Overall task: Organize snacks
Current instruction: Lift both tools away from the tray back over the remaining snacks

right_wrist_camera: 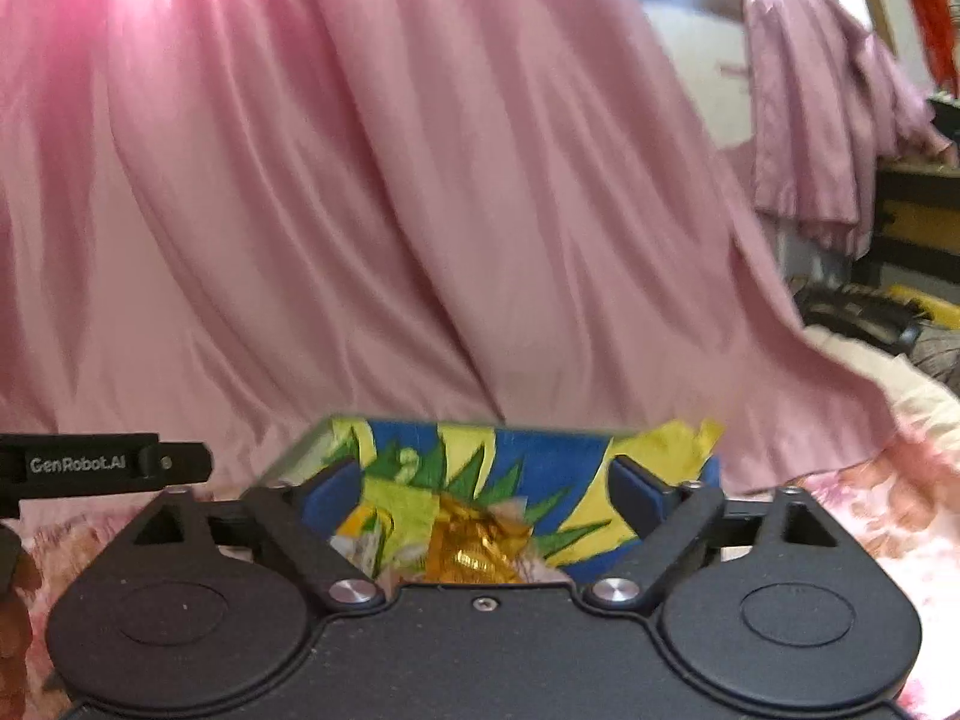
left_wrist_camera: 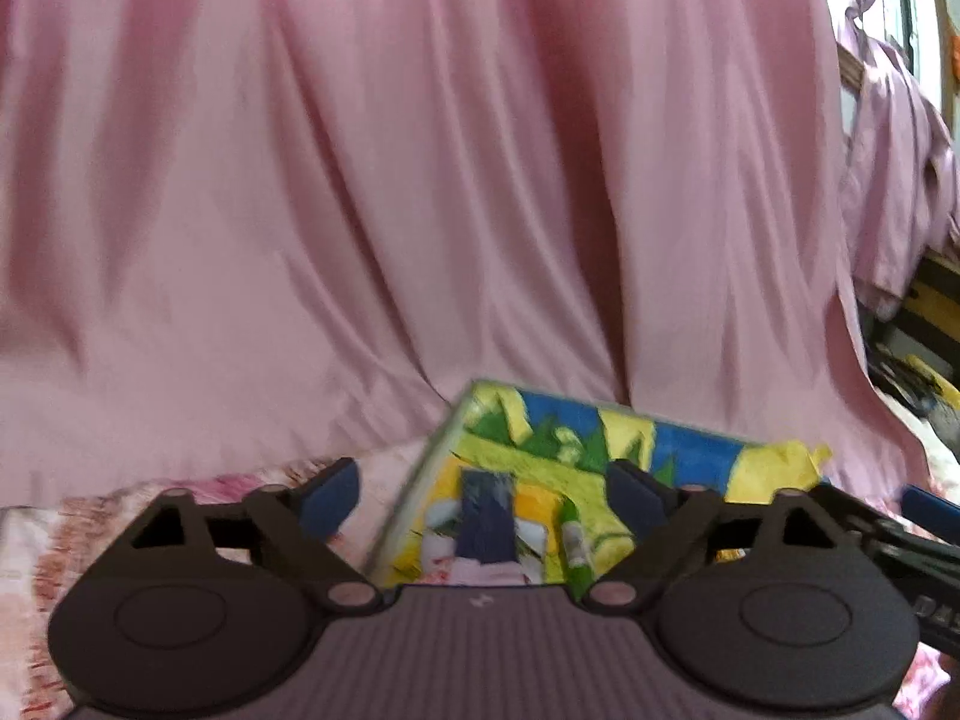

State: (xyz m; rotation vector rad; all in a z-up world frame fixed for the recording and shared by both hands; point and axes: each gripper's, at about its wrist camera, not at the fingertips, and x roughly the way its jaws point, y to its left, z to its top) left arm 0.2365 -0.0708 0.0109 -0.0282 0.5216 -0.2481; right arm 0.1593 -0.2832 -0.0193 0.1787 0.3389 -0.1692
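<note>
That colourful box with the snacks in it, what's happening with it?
A person is sorting snacks with a hand-held gripper in each hand. Both point at the box painted blue, yellow and green, which sits on a flowery cloth before a pink curtain. The left hand-held gripper and the right hand-held gripper are both open and hold nothing. A shiny gold wrapper and a dark blue packet lie inside the box.

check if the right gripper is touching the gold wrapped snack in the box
Apart. The right wrist view shows the right gripper open, its blue pads well clear of the gold wrapped snack in the box.
</note>
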